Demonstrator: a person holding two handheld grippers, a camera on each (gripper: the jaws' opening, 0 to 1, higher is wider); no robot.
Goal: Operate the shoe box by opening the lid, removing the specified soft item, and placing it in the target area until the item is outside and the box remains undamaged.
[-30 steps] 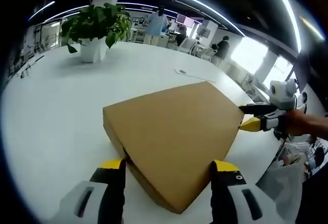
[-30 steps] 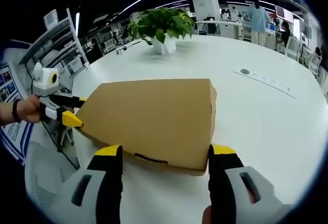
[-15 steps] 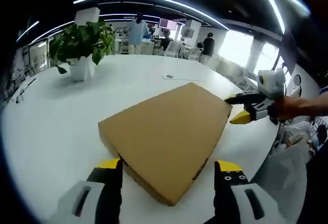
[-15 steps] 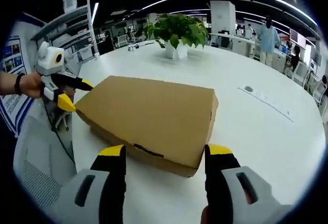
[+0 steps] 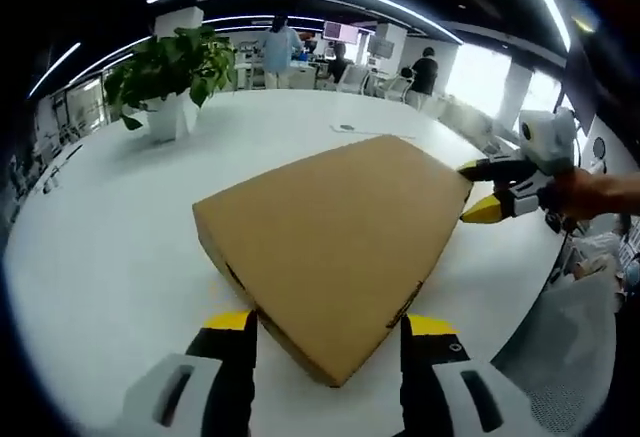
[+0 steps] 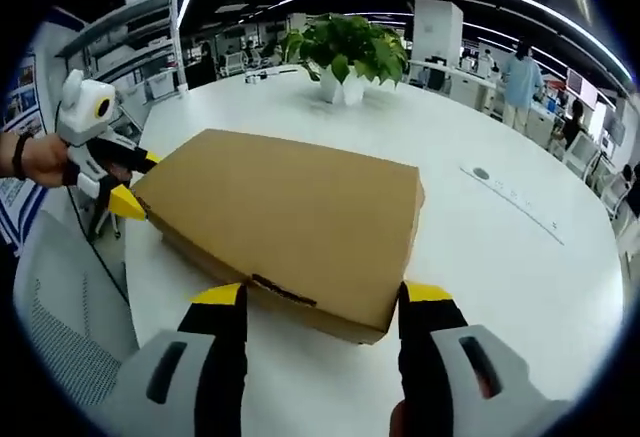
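Bright open-plan office surrounds a wide, glossy white tabletop (image 5: 100, 257), with strip lights overhead and a few people standing at desks far behind. Toward the far left edge of the tabletop stands a leafy green plant (image 5: 170, 62) in a white pot. Near the front edge lies the shoe box (image 5: 335, 247), a flat rectangle of plain matte brown cardboard with crisp corners, its lid closed flush and a small dark mark on one side wall. In the left gripper view, the left gripper (image 5: 325, 327) points at one front corner of the box, its yellow-tipped black jaws spread wide with nothing between them and that corner lying between the tips. Further right, a hand brings the right gripper (image 5: 478, 189) to the box's far right corner, jaws parted around the cardboard edge; whether they touch it is hard to tell. In the right gripper view its own jaws (image 6: 320, 302) likewise stand wide, empty, framing a near corner. The step in hand appears to be lining up on the lid; next, each tool likely needs to catch the lid's rim and lift gently, so the thin card is not creased.
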